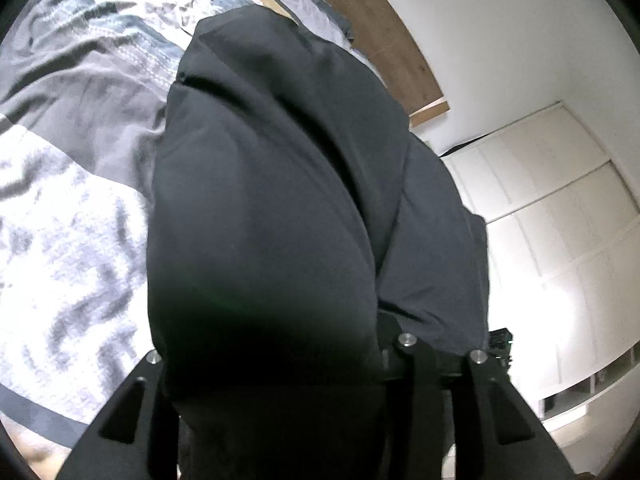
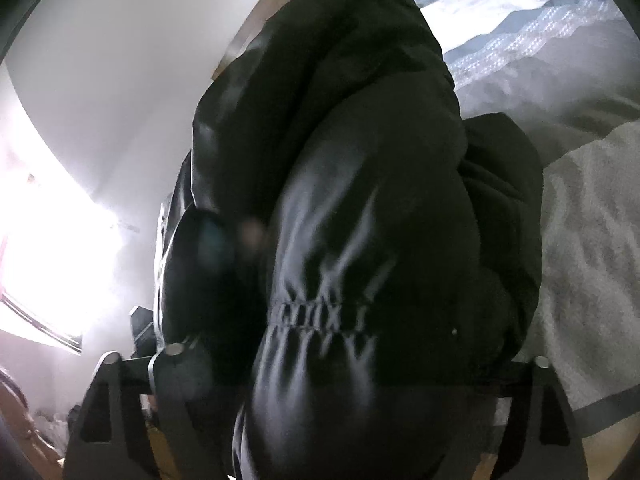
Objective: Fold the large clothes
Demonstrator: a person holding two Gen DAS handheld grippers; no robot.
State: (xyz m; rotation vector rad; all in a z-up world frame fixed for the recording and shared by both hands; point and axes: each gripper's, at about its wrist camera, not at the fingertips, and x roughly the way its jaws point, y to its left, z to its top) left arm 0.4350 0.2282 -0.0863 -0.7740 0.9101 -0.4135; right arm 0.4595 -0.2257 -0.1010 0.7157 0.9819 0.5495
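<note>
- Left wrist view: dark jacket [image 1: 280, 200] filling the middle, bunched over the left tool [image 1: 280, 364] and running away from it toward the far side, long axis straight ahead along the fingers.
- Fabric draped between and over the two fingers; tips hidden under cloth, so a pinch on the jacket judged likely but gap not readable: cannot tell.
- Bed [image 1: 80, 160] with a grey-and-white patterned cover lying to the left and beyond the garment; wooden headboard [image 1: 384, 40] far right, white wall and panelled wardrobe [image 1: 560, 220] on the right.
- Jacket appearing lifted off the bed, hanging from the tool rather than spread flat.
- Right wrist view: same jacket [image 2: 360, 200] heaped over the right tool [image 2: 360, 364], glossy, with a gathered elastic seam [image 2: 316, 316] near the lens, probably a cuff or hem.
- Fingertips buried in cloth here too; grip state not visible, cannot tell.
- Bed cover [image 2: 580, 240] to the right and far side; bright window [image 2: 48, 264] to the left.
- Key relation, as judgement: garment bulk ahead of both tools, bed lying inward of each, left of the left tool and right of the right; neither hand clearly nearer, so lowering forward onto the bed together looks the sensible next move.
</note>
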